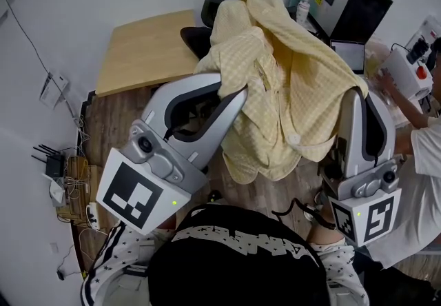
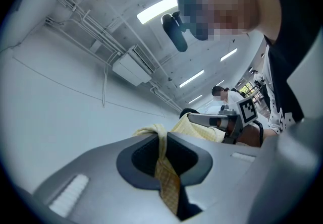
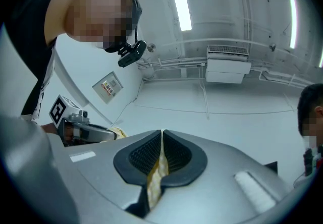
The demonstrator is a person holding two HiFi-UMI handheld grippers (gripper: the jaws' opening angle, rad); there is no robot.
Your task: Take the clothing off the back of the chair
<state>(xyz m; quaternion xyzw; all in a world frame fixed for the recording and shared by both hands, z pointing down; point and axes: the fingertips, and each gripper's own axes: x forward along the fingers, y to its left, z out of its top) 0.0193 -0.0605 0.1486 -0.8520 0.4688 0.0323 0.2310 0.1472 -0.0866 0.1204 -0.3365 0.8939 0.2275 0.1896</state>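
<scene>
While the yellow shirt (image 1: pixel 289 84) hangs spread between them over the chair (image 1: pixel 195 39) | left gripper (image 1: pixel 231 94) and right gripper (image 1: pixel 355 94) each clamp a fold | step: lifting off | next: likely draw it clear of the backrest, avoiding snags.

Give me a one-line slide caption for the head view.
Left gripper and right gripper each clamp the yellow checked shirt, spread between them.

I count two grippers, my left gripper (image 1: pixel 231 93) and right gripper (image 1: pixel 354 96); one yellow shirt (image 1: pixel 293 80); one black chair (image 1: pixel 196 38); one wooden table (image 1: pixel 141 49); one bottle (image 1: pixel 302 8); one router (image 1: pixel 51 164).
</scene>
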